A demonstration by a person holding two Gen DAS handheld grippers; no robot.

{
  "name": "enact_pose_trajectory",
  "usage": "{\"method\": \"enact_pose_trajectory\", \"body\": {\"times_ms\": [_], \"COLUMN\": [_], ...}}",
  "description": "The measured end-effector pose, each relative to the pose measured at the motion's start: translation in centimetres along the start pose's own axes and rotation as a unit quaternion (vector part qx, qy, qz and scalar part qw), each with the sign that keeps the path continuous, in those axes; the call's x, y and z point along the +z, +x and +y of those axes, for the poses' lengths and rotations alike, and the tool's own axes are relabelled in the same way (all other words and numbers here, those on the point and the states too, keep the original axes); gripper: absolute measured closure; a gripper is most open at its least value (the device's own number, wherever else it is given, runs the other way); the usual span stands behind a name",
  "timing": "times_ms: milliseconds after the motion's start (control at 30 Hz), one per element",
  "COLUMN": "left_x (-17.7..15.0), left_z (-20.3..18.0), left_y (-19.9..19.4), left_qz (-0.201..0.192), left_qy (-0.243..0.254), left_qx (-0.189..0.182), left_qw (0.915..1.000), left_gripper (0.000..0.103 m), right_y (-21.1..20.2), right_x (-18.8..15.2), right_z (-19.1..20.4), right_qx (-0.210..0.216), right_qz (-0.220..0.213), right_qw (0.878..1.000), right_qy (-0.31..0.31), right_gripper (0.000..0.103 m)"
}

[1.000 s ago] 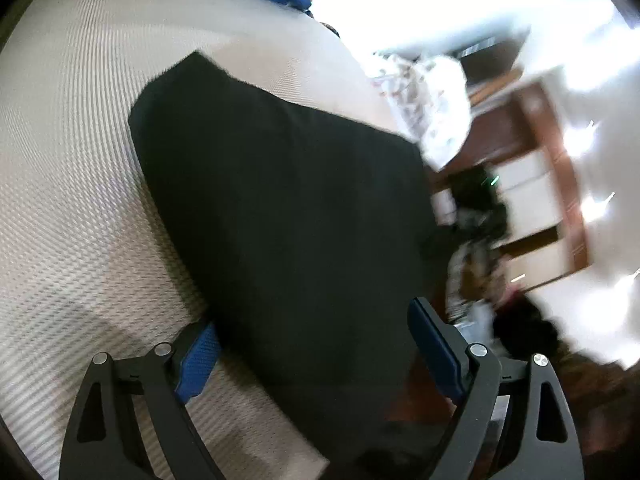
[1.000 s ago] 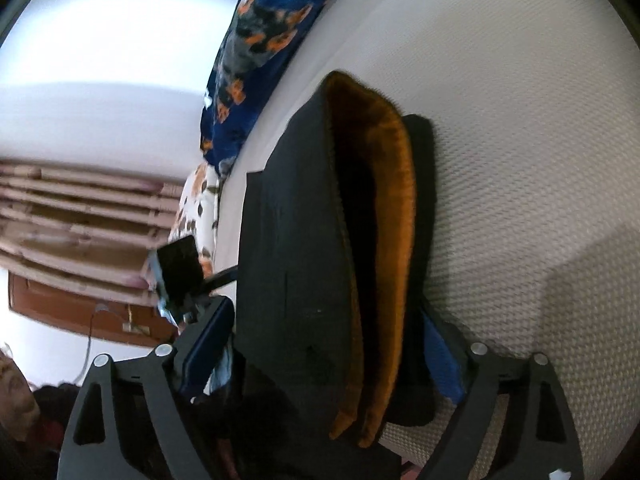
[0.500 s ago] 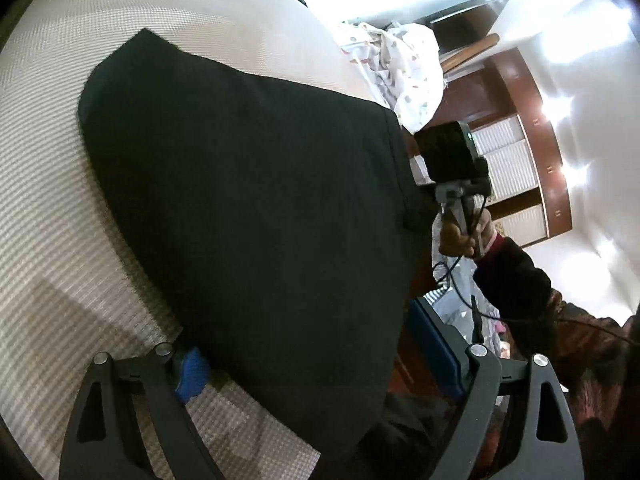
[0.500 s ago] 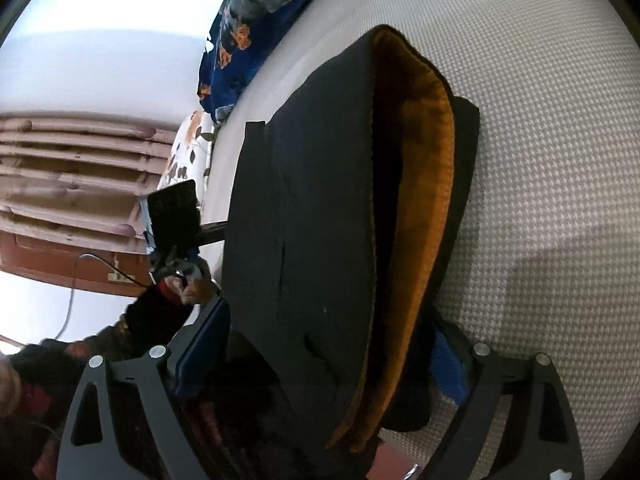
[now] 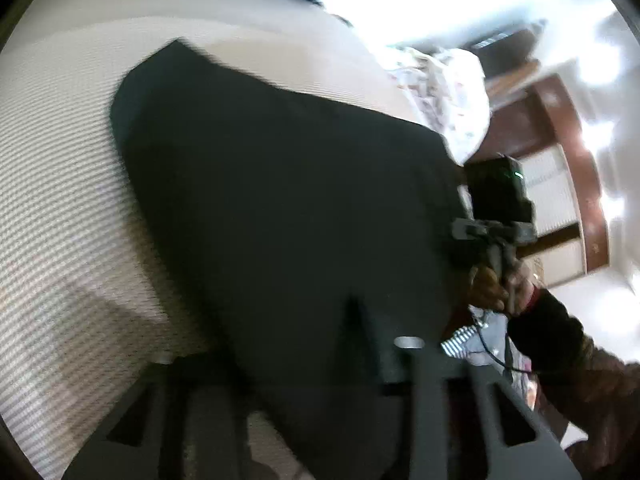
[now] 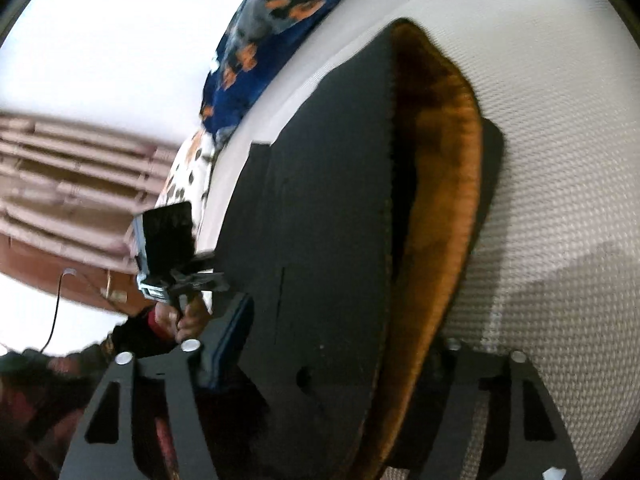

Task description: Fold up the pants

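The black pants (image 5: pixel 288 216) lie folded on a white textured bed cover (image 5: pixel 60 200). In the right wrist view the pants (image 6: pixel 320 240) show an orange fleecy lining (image 6: pixel 440 184) at the open edge. My left gripper (image 5: pixel 304 376) sits at the near edge of the pants with fabric between its jaws, which stand closer together than before; the image is blurred. My right gripper (image 6: pixel 332 364) straddles the near edge, jaws wide, with fabric and lining between them. The right gripper also shows in the left wrist view (image 5: pixel 500 208), and the left one in the right wrist view (image 6: pixel 168 240).
A blue patterned blanket (image 6: pixel 272 40) lies at the far side of the bed. A white floral cloth (image 5: pixel 444 92) lies beyond the pants. Wooden doors (image 5: pixel 560 184) and pink curtains (image 6: pixel 60 184) stand past the bed's edge.
My left gripper's jaws have drawn in on the near edge of the pants and the view has shifted and blurred. My right gripper stays wide around the edge, shifted slightly.
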State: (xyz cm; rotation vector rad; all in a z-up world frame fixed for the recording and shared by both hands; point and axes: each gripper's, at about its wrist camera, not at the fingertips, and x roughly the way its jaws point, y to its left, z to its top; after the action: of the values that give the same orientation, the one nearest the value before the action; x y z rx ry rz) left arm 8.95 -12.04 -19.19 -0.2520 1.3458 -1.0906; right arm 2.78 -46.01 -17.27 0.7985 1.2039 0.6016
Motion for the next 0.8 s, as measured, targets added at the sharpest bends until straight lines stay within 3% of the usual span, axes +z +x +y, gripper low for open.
{"method": "enact_pose_trajectory", "body": {"times_ms": [133, 300, 567, 700, 800], "left_x": [-0.2, -1.1, -2.9, -4.4, -5.8], "left_z": [-1.1, -0.9, -1.0, 0.7, 2.7], "left_y": [0.0, -1.0, -5.4, -8.1, -9.2], "left_qz": [-0.015, -0.044, -0.074, -0.088, -0.083], "left_qy": [0.026, 0.016, 0.015, -0.006, -0.034], "left_qx": [0.029, 0.021, 0.055, 0.075, 0.067], "left_qw": [0.9991, 0.9987, 0.9956, 0.9933, 0.9937], "left_gripper": [0.076, 0.081, 0.085, 0.085, 0.085], "right_y": [0.3, 0.6, 3.8, 7.2, 9.6], "right_x": [-0.2, -1.0, -1.8, -1.1, -0.8], "right_z": [0.4, 0.7, 3.4, 6.0, 6.4], "right_qx": [-0.021, -0.044, 0.001, 0.02, 0.027], "right_qz": [-0.025, -0.045, -0.065, -0.055, -0.041], "right_qw": [0.999, 0.998, 0.997, 0.998, 0.999], "right_qy": [0.017, 0.031, 0.038, 0.019, 0.024], "right_gripper": [0.045, 0.064, 0.072, 0.073, 0.073]}}
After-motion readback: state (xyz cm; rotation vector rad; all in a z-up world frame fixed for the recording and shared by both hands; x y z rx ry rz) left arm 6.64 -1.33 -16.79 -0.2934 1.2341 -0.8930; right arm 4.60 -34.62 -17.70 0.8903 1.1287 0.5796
